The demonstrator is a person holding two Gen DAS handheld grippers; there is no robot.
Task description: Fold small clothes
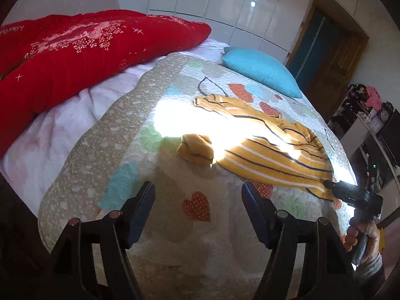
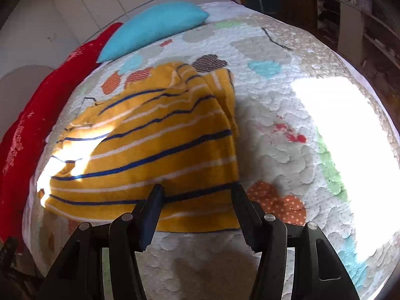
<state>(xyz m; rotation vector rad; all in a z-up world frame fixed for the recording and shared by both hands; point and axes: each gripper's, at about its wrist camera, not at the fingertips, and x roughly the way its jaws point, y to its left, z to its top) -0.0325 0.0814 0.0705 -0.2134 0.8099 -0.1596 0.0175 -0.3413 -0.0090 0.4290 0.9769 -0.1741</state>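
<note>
Lying rumpled on the bed (image 2: 287, 115), the striped top (image 2: 150, 145) is looking barely folded; most remains. Right tool (image 2: 197, 197) is straddling its hem, spread; left tool (image 1: 198, 195) is hanging spread and empty.

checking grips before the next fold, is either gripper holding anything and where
Left gripper holds nothing. Right gripper straddles the near hem of the yellow striped garment, jaws open, not pinching.

Sunlight: blown-out patches on quilt (image 1: 175, 115) | striped garment (image 2: 150, 150) slightly blurred, perhaps motion | edges: fisheye-bent, dark
</note>
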